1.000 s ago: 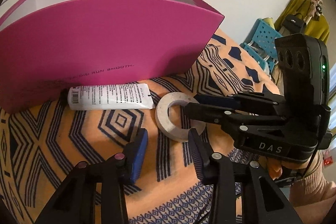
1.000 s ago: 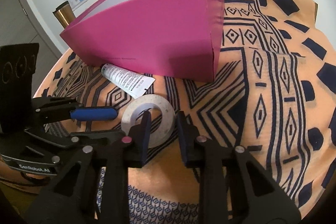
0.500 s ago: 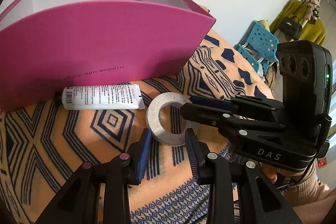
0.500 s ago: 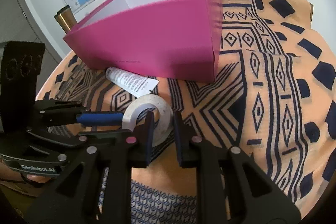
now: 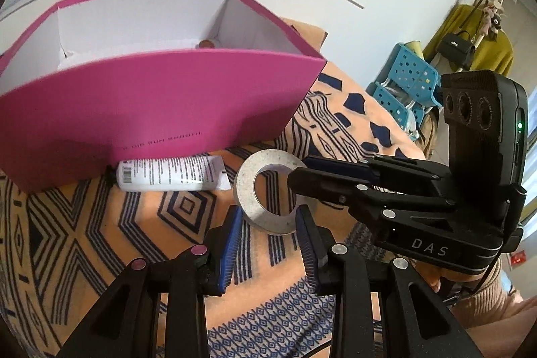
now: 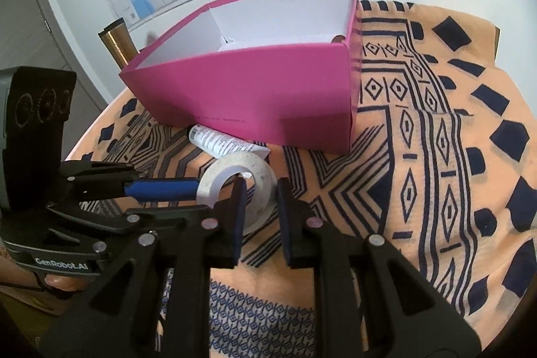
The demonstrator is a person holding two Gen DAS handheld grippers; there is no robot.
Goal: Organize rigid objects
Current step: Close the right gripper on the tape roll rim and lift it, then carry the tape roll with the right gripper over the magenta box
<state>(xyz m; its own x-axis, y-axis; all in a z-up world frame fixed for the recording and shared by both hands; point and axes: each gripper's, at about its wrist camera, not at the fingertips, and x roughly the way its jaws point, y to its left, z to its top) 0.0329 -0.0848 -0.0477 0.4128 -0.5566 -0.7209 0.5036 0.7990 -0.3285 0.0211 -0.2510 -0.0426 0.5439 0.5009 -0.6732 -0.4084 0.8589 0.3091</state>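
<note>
A white tape roll is tilted up off the patterned cloth. My right gripper is shut on the roll's wall, one finger inside the hole, and it also shows in the left wrist view. My left gripper is open and empty, just in front of the roll, and it also shows in the right wrist view. A white tube lies against the front of an open pink box. A small brown thing lies in the box.
An orange and navy patterned cloth covers the table. A brass cylinder stands behind the box's left end. A blue crate is beyond the table's right edge. A wall with a map is behind the box.
My right gripper has closed on the tape roll and lifted it, tilting it up. Both cameras have risen, so the inside of the box now shows.
</note>
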